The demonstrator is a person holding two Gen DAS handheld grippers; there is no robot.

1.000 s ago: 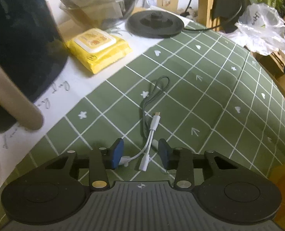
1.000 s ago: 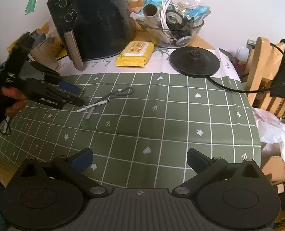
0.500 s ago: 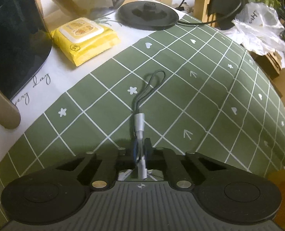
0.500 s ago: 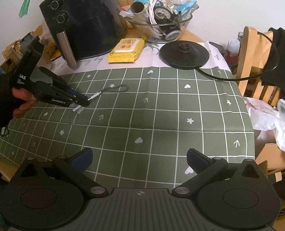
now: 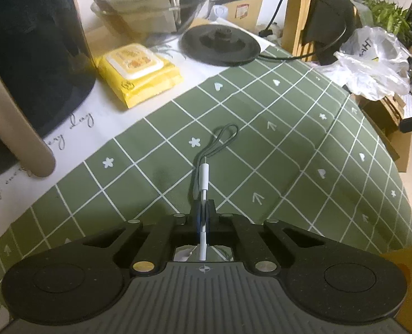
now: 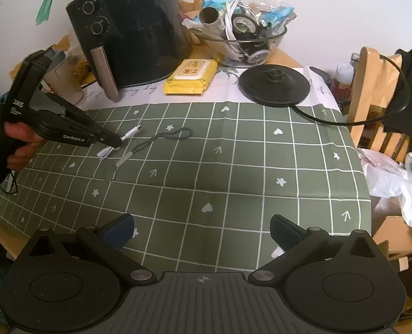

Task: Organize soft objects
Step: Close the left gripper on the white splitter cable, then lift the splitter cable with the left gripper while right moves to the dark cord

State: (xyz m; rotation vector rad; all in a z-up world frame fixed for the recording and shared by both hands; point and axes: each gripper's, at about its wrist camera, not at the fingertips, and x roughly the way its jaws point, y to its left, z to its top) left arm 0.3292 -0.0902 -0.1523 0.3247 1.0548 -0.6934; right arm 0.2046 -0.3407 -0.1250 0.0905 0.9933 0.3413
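My left gripper [image 5: 203, 208] is shut on a short white adapter cable [image 5: 203, 178], its plug end pointing forward, lifted a little above the green checked cloth [image 5: 289, 150]. In the right wrist view the left gripper [image 6: 116, 140] holds the white cable [image 6: 132, 132] at the left of the table. A grey cord [image 5: 219, 142] with a loop lies on the cloth just ahead; it also shows in the right wrist view [image 6: 161, 139]. My right gripper [image 6: 201, 228] is open and empty above the near edge of the cloth.
A black air fryer [image 6: 130, 27] stands at the back left. A yellow wipes pack [image 6: 192, 76], a glass bowl of clutter [image 6: 244, 41] and a black kettle base [image 6: 274, 85] lie behind the cloth. A wooden chair [image 6: 372, 97] and plastic bags [image 6: 395, 172] are at the right.
My left gripper closed on the white cable and has lifted it slightly off the cloth. The right gripper stayed open and shifted a little.
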